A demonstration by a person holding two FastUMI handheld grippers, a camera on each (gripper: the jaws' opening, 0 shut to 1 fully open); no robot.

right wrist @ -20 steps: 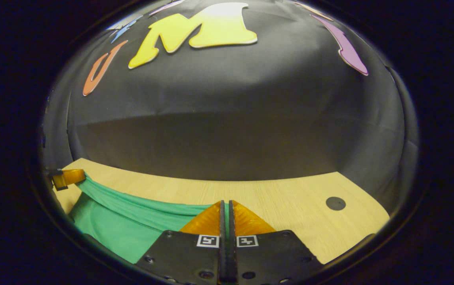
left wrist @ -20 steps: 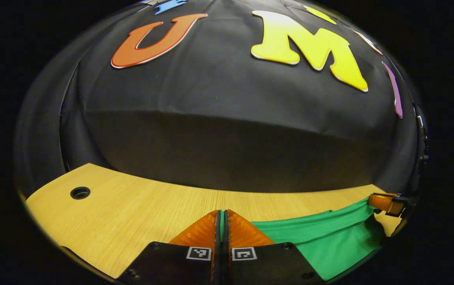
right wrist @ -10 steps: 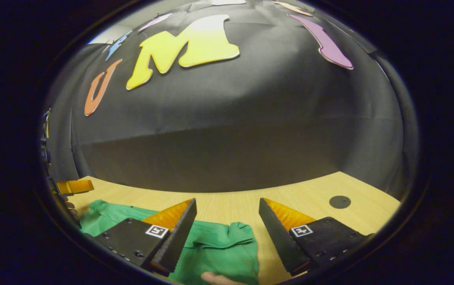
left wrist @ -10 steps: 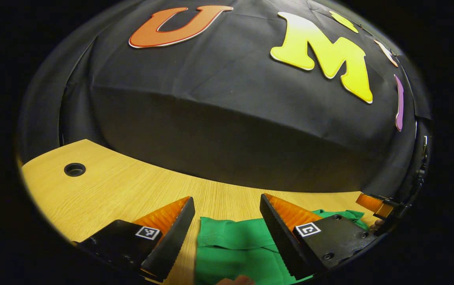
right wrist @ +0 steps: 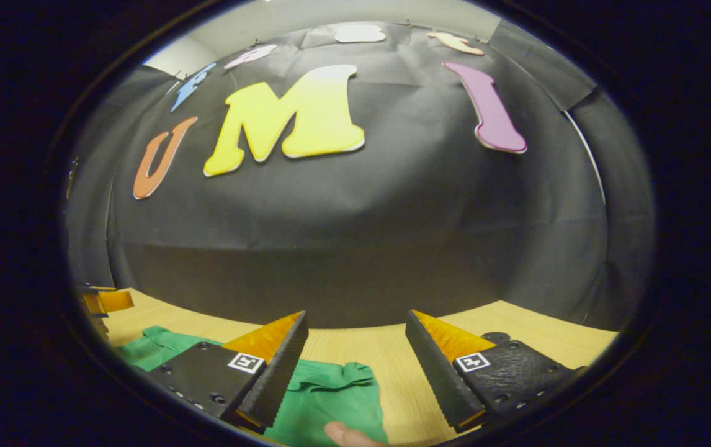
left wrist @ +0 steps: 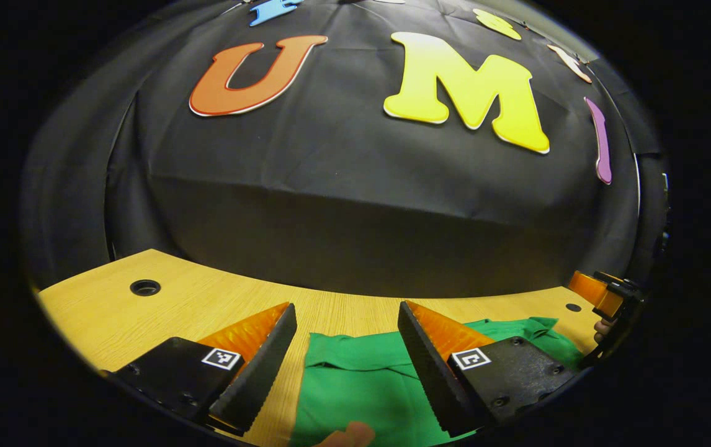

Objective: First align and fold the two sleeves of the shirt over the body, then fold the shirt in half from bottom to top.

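In the left gripper view, a fingertip of the person shows at the bottom edge, on green cloth. The left gripper has its fingers spread wide, holding nothing. Between and beyond them the green shirt lies folded on the wooden counter, its far edge in the lower centre of the frame and its cloth running toward the lower right. A round hole sits in the counter at the left. At the right edge the right gripper shows, above the shirt's far corner.

In the right gripper view, its own fingers are likewise spread and empty, with the shirt lying at the lower left and centre, and bare counter beyond.
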